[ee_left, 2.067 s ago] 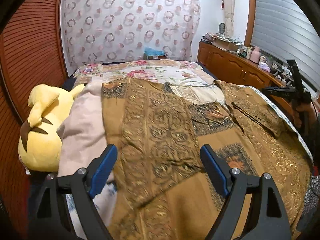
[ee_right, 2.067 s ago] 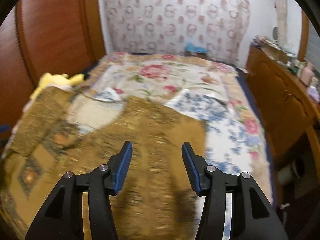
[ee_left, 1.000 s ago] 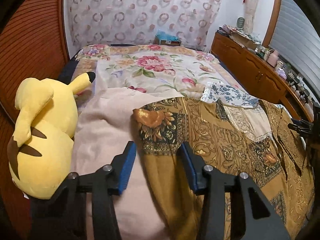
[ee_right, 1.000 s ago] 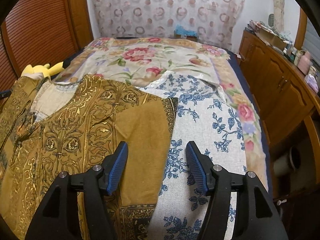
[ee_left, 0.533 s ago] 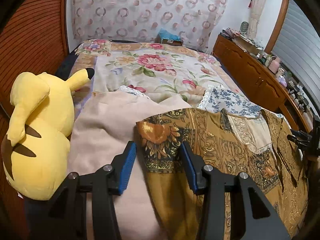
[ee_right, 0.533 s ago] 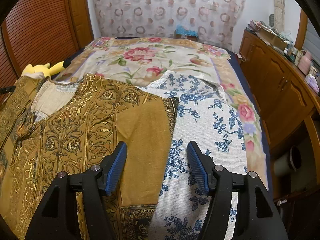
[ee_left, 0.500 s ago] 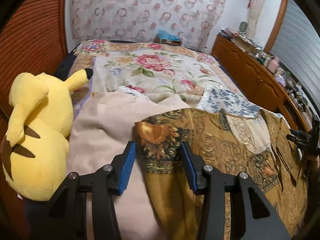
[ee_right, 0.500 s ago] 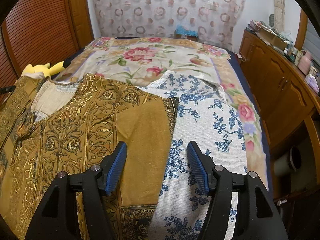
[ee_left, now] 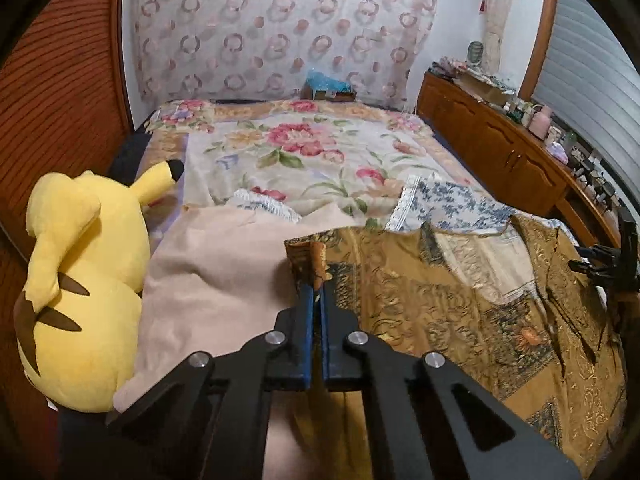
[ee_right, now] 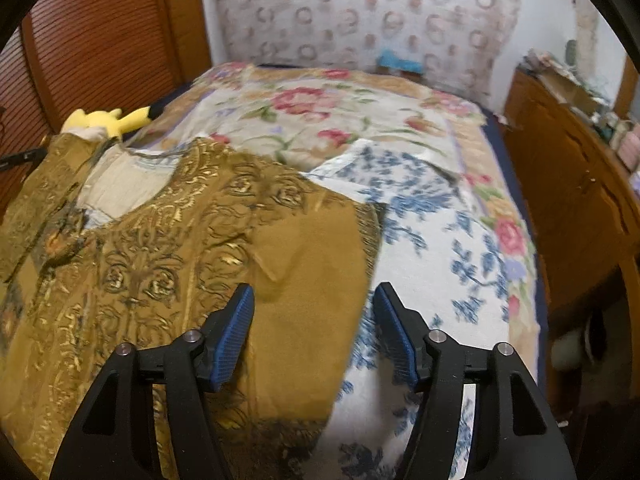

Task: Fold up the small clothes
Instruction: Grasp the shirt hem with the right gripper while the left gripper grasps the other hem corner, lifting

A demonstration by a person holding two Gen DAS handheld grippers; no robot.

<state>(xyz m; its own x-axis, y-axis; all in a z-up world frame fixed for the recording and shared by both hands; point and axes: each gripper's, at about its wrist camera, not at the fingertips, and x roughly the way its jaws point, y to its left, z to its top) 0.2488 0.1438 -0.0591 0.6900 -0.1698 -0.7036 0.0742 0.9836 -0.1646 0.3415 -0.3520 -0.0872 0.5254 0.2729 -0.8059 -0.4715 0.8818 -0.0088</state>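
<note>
Spread on the bed (ee_left: pixel 304 148), the gold patterned garment (ee_right: pixel 168 248) has one corner clamped in the left gripper (ee_left: pixel 316 300) while the right gripper (ee_right: pixel 314 312), jaws closing, straddles the opposite edge unpinched, so next it must grip before folding

Right wrist view motion-blurred, dresser clutter (ee_right: pixel 612 120) unreadable, brown patterned garment (ee_left: pixel 460 300) cut off below — plush toy (ee_right: pixel 108 118) mostly hidden

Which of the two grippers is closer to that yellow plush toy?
Left. The left gripper is beside the yellow plush toy; the right gripper is across the brown garment.
</note>
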